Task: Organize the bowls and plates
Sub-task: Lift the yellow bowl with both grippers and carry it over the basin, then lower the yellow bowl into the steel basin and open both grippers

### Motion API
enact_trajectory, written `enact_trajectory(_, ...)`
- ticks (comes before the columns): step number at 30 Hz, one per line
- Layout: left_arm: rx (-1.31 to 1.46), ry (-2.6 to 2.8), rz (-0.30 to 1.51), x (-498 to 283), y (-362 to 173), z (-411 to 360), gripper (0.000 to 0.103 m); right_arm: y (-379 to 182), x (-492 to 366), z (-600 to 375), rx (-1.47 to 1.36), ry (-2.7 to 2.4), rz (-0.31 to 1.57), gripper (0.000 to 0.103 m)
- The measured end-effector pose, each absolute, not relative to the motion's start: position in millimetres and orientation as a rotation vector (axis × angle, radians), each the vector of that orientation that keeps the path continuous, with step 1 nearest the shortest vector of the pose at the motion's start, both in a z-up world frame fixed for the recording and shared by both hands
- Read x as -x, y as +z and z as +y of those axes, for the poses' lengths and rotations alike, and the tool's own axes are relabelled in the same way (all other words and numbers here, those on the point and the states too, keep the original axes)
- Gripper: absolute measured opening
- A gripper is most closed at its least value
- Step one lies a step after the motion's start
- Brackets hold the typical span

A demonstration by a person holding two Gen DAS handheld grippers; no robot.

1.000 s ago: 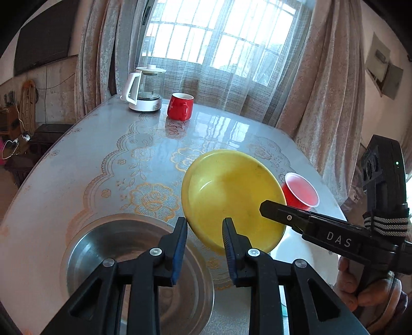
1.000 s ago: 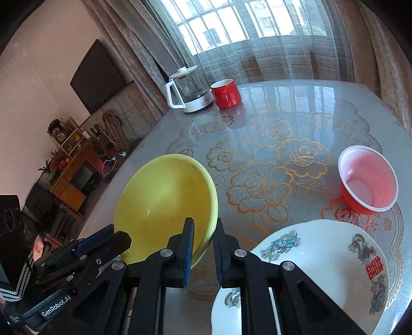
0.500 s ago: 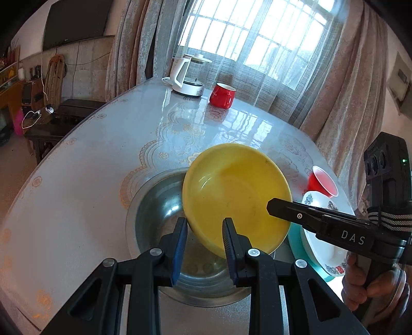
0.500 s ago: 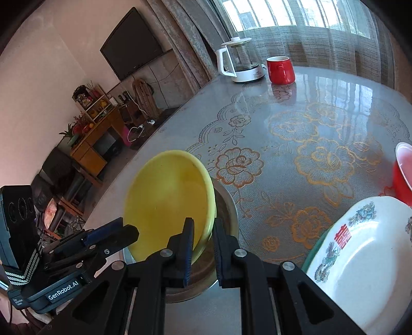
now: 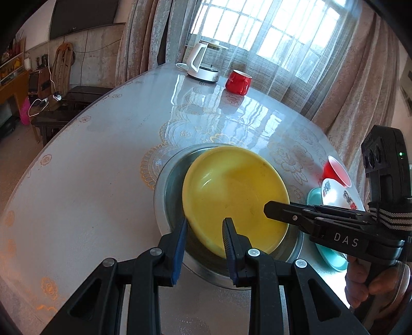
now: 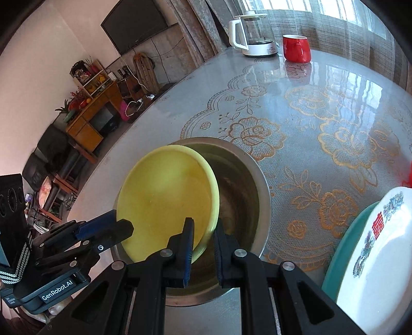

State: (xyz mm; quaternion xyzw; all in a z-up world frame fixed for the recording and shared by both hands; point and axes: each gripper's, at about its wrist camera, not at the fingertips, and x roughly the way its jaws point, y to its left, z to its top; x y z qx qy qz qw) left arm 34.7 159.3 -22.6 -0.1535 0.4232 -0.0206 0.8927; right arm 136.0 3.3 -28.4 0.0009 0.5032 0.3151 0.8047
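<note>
Risk of tilted yellow bowl slipping and clattering into steel basin beneath, rim clenched at 6 o'clock by left gripper and 3 o'clock by right gripper on uneven release.

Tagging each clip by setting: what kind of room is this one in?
Most likely a home living or dining room: a wall-mounted television, a wooden cabinet holding fruit and ornaments, and a dining table under a lace-patterned cover by a curtained window.
</note>
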Motion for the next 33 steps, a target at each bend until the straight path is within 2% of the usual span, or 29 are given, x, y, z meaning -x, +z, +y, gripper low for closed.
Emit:
enact_trajectory(13,0.287,-0.061,0.912,-48,-28,157,0.028,-33,-139,5,0.018,0.646,1.115,0.018)
enact_trajectory(20,0.292,-0.072,0.918,-51,-29,159,0.035,-32,-139,6,0.038,0.641,1.124,0.019)
enact_trajectory(24,0.268,-0.06,0.911,-51,-26,155,0.041,-29,-132,16,0.089,0.644,1.116,0.026)
enact_trajectory(33,0.252,-0.052,0.881,-49,-21,156,0.042,-28,-127,16,0.117,0.611,1.084,0.027)
